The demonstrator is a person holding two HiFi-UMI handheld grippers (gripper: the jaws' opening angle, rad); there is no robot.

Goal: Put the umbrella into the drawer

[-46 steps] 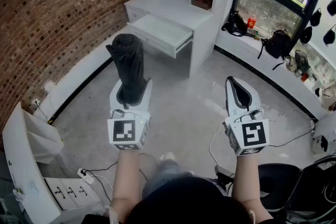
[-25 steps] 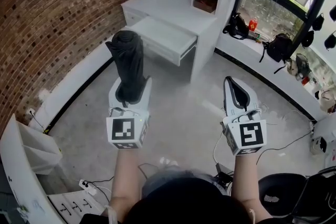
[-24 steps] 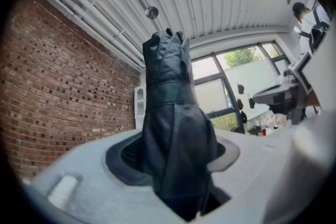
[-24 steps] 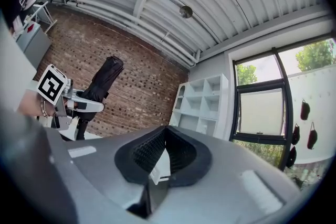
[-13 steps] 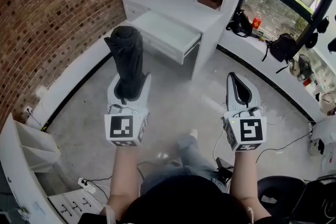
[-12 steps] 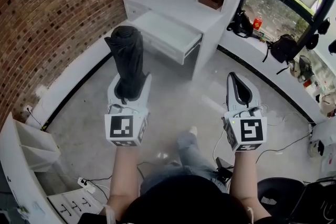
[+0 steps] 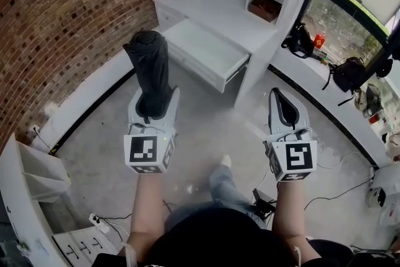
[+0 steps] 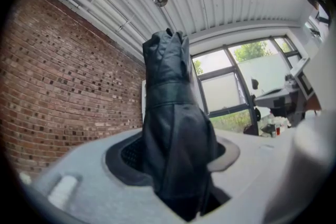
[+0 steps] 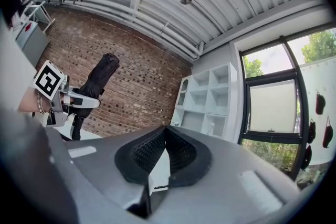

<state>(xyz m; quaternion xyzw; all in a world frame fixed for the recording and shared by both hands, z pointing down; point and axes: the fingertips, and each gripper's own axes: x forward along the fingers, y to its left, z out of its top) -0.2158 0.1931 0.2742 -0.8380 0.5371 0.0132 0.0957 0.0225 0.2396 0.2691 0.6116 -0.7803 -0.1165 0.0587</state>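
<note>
I have the folded black fabric umbrella pinched upright by its lower end in my left gripper's fingers, clear of the grey floor for the carry toward the open white drawer ahead; my right gripper's fingers are pressed together, empty.

The umbrella has its lower end hidden inside the left gripper; shelf items are indistinct.

A black folded umbrella stands upright, clamped in the left tongs, well short of the pulled-out white drawer.
</note>
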